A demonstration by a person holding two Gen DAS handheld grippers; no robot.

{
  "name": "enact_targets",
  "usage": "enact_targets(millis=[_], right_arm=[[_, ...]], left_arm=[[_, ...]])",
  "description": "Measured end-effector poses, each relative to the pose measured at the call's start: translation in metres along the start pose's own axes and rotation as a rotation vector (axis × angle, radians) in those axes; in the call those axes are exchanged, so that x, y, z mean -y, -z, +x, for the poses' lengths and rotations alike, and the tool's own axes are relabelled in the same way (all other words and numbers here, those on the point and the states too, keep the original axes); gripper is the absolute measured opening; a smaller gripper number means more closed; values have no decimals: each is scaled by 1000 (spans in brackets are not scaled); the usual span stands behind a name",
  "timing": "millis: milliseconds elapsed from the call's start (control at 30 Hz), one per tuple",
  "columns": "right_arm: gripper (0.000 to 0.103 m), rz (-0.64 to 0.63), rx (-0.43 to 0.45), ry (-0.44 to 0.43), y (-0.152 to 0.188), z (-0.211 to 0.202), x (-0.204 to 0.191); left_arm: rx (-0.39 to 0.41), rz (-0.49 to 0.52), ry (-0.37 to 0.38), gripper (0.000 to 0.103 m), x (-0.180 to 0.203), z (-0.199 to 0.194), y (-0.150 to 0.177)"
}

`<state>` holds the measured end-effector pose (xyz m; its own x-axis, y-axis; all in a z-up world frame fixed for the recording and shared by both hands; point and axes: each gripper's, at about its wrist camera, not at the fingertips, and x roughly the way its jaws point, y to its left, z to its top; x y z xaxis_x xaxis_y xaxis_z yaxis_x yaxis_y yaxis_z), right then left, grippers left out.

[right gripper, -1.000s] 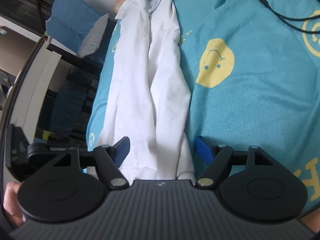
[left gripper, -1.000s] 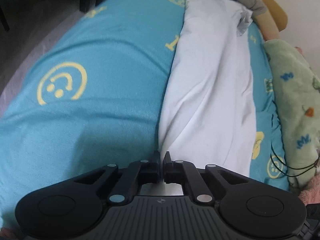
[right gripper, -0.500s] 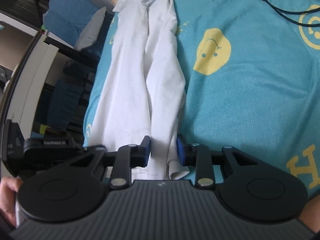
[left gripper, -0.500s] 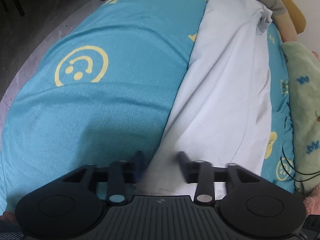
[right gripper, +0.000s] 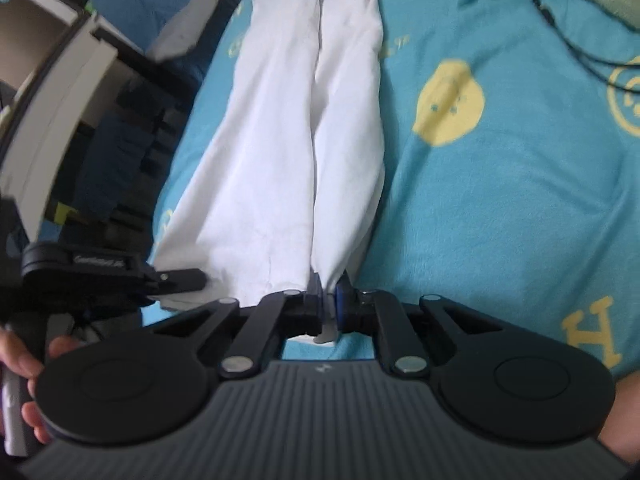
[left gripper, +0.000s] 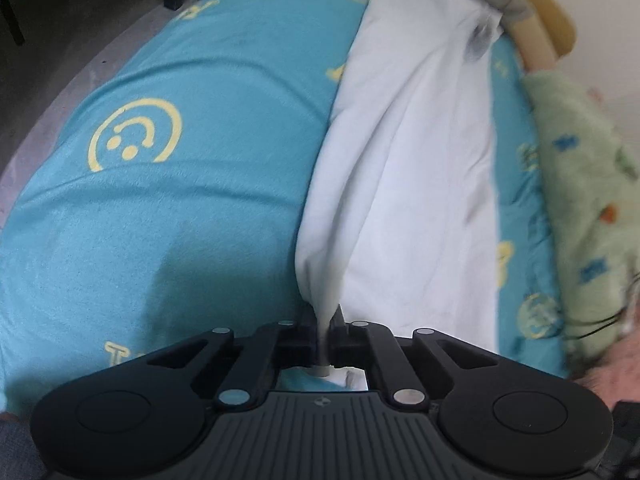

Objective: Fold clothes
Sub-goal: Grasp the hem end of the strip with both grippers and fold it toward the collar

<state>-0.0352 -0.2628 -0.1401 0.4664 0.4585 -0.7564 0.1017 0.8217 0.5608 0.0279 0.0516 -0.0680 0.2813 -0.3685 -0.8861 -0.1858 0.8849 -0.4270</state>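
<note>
The left gripper (left gripper: 327,330) has its jaws pinched tight on a bunched edge of the white garment (left gripper: 408,168); a tuft of cloth pokes out behind the pads. The right gripper (right gripper: 328,300) is likewise clamped on the garment's (right gripper: 304,128) near edge, white fabric squeezed between its blue pads (right gripper: 342,292). From each grip the cloth rises into a taut ridge and then spreads out.

The garment lies lengthwise on the bed (left gripper: 180,208), folded into a long narrow strip that runs away from both grippers toward the far end. In the right wrist view a crease runs down its middle.

The bed is covered by a teal blanket (right gripper: 500,200) printed with yellow smiley faces and letters. A green patterned blanket (left gripper: 588,200) lies along the bed's side, beyond the garment in the left wrist view. A black cable (right gripper: 572,40) trails over the teal blanket near it. A hand (right gripper: 24,360) grips the left gripper's handle at the edge of the right wrist view.
</note>
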Motion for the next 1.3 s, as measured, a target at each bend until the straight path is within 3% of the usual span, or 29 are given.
enact_targets(millis=[167,333,433,633,767,900,1000,1167,1300], right_arm=[[8,19,142,-57,-16,-59,-6],[8,-5,294,-110,-20,-130,-17],[8,-31,349,-147,-15,-168,-19],[8,-88,350,-178,18,-204,-17],[8,-80,327,-186,34,-201,-10],[8,-43,376,-175,18,-190,-7],[8,-29,414,-176,-13,-171,-10],[8,-63,480,-80,-82,-122,-21],[8,-99,531,-10,-139,-71,-19]], left_arm=[[119,-74,184,4,3,-61,0],[190,-81,313,4,11,-115,10],[207,-56,355,4,13,-136,17],[197,-35,391,4,-11,-152,57],[179,-34,405,4,-22,-139,60],[201,-12,371,4,-11,-123,35],[257,12,320,4,7,-110,4],[358,31,274,4,41,-74,-63],[432,81,193,4,69,-29,-119]])
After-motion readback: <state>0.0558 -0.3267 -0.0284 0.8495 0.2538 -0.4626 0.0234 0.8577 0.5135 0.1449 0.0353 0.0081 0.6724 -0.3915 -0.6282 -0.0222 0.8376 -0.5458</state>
